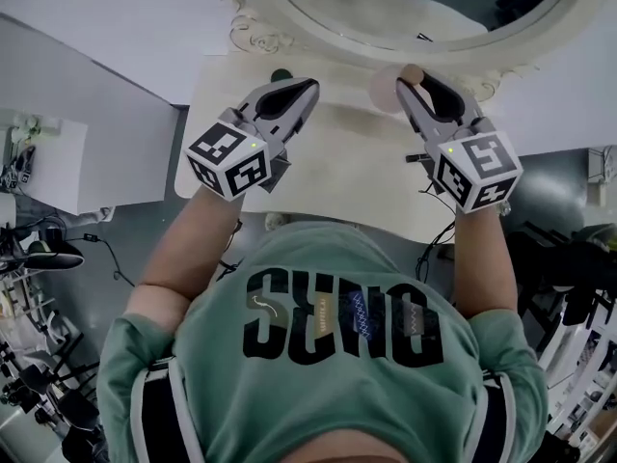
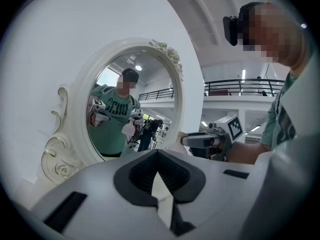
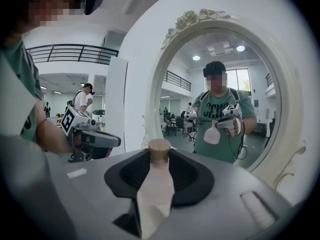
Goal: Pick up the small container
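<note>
The right tongs point(image 1: 422, 87) are clamping the small container point(image 3: 156, 183) by its tapered body over the worktop's point(image 1: 337, 177) far edge, beside the mirror point(image 1: 289, 37). The left tongs point(image 1: 305, 91) are hanging closed, empty. I'm worrying the smooth taper slips free or bumps the frame.

Bright, even light is filling the room; ceiling lamps point(image 3: 240, 48) are glinting in the mirror point(image 3: 286, 134) beyond the right gripper point(image 3: 159, 159). Both gripper views are bending and darkening toward their edges, the nearest jaw parts blurring.
</note>
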The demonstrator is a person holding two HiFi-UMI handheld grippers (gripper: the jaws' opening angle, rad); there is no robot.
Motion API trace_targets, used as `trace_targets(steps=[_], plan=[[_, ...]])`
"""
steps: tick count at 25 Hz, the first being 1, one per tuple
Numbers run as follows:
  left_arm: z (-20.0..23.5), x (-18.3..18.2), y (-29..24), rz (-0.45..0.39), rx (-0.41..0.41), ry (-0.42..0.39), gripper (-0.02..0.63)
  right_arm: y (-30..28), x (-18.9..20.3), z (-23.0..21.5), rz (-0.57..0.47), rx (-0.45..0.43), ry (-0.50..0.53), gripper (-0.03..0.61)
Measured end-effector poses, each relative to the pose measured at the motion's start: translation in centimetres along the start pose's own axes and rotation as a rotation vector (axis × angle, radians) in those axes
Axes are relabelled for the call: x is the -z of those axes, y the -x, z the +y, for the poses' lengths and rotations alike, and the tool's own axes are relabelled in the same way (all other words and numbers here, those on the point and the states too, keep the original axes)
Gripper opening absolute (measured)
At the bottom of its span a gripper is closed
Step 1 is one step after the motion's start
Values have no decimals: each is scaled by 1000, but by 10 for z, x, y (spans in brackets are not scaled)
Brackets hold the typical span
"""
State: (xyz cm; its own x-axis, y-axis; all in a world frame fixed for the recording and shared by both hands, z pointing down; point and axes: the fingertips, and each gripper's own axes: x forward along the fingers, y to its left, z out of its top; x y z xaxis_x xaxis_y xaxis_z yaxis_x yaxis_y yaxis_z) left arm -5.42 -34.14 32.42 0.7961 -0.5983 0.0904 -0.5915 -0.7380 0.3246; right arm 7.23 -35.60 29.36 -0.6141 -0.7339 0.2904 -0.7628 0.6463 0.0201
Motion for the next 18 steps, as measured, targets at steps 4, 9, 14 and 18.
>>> trace_targets(steps=[4,9,14,18], plan=[[-4,-27,3,-25,8,-30,0,3,-32,5,-14,-31,14,129],[-13,-62,5,-49,18,-81,0,9,-67,6,-43,-54,23,129],[-24,-97,8,-72,28,-116,0,20,-105,5,-84,-66,18,129],[-39,-125,8,-97,48,-154,0,31,-133,3,-109,-89,36,129]])
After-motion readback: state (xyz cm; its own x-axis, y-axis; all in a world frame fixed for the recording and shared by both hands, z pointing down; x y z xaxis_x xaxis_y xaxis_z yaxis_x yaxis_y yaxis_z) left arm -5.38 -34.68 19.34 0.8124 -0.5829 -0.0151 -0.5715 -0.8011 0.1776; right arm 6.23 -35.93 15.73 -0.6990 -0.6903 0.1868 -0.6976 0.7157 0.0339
